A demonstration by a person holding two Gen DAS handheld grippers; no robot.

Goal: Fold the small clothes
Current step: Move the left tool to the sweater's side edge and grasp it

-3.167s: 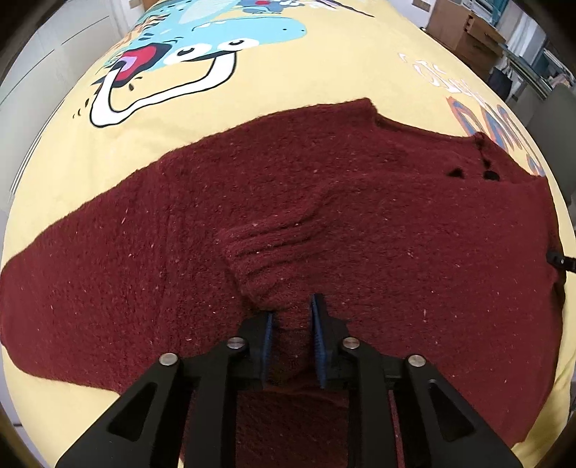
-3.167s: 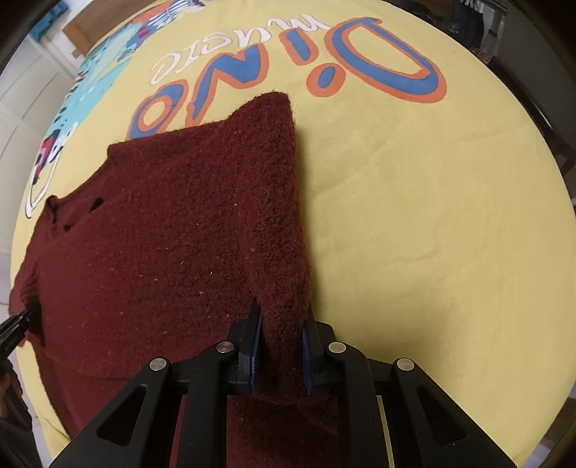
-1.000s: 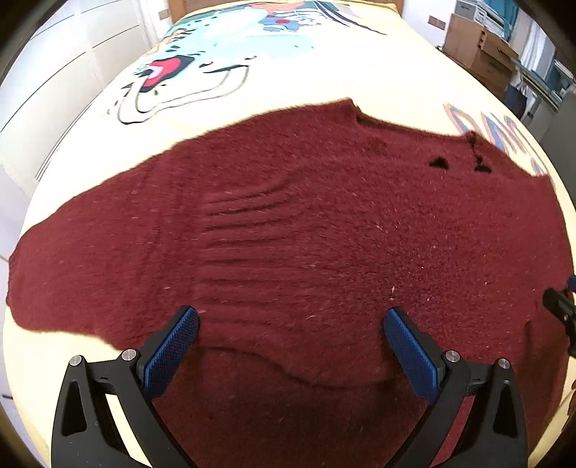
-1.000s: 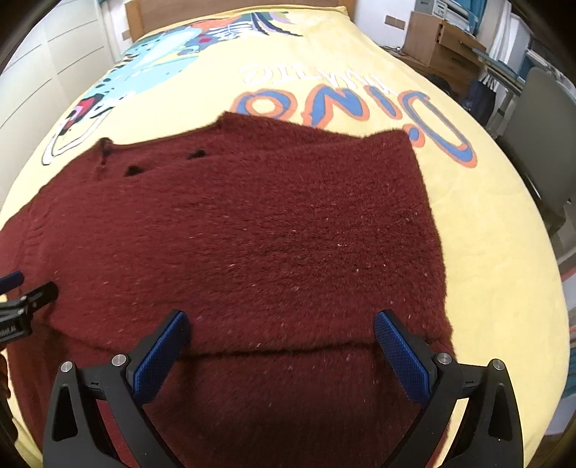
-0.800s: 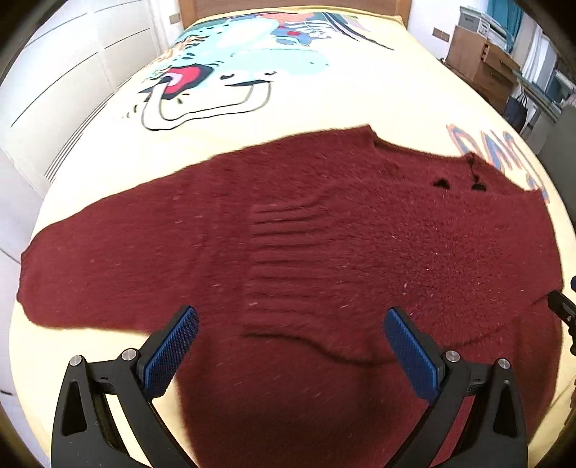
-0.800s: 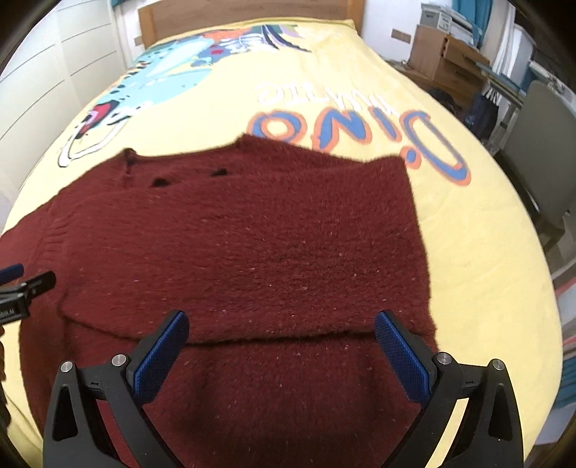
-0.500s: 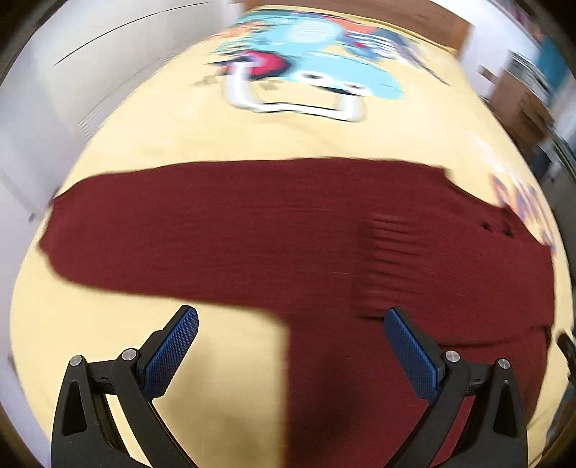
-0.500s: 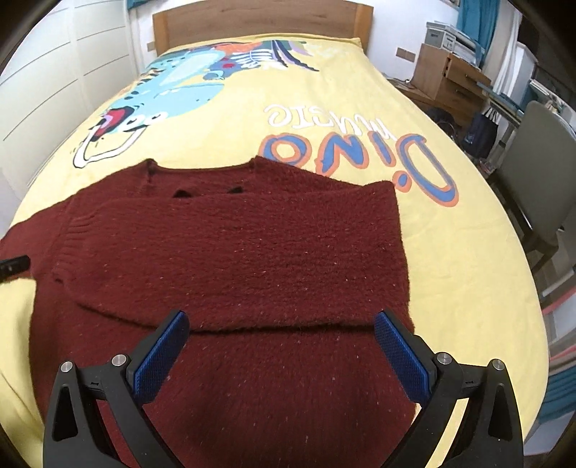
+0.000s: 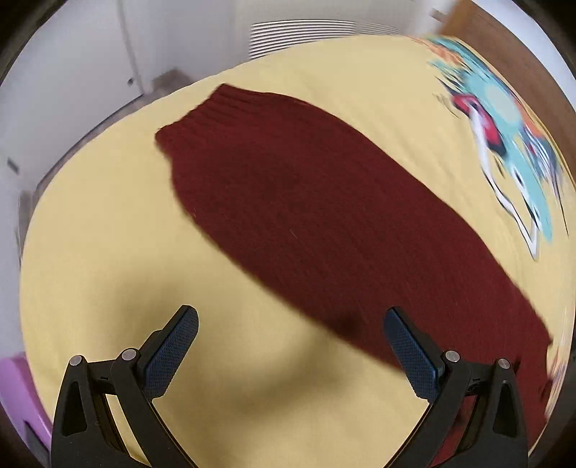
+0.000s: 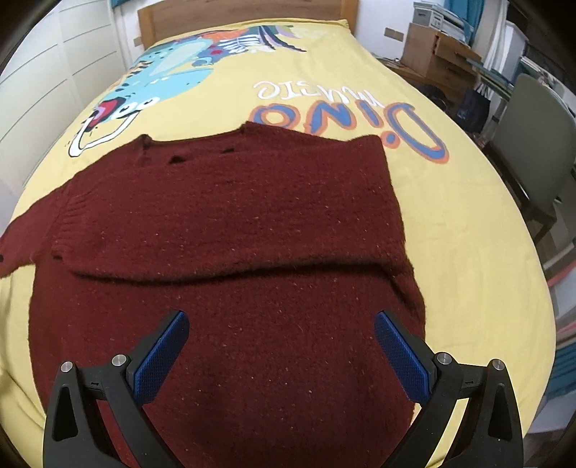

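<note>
- The dark red knitted sweater [image 10: 230, 252] lies flat on a yellow bedspread [image 10: 468, 223] printed with a cartoon dinosaur and lettering, neckline toward the wooden headboard [image 10: 244, 10].
- One sleeve is folded across the chest, its ribbed cuff [image 10: 68, 223] near the left side of the body.
- The other sleeve [image 9: 306, 201] stretches out straight, cuff toward the bed's edge.
- The left gripper [image 9: 288, 347] hovers over bare bedspread just beside that sleeve, jaws spread wide, holding nothing.
- The right gripper [image 10: 280, 347] hovers above the sweater's lower body, jaws equally wide and empty.
- A grey-green chair [image 10: 532, 144] stands beside the bed.
</note>
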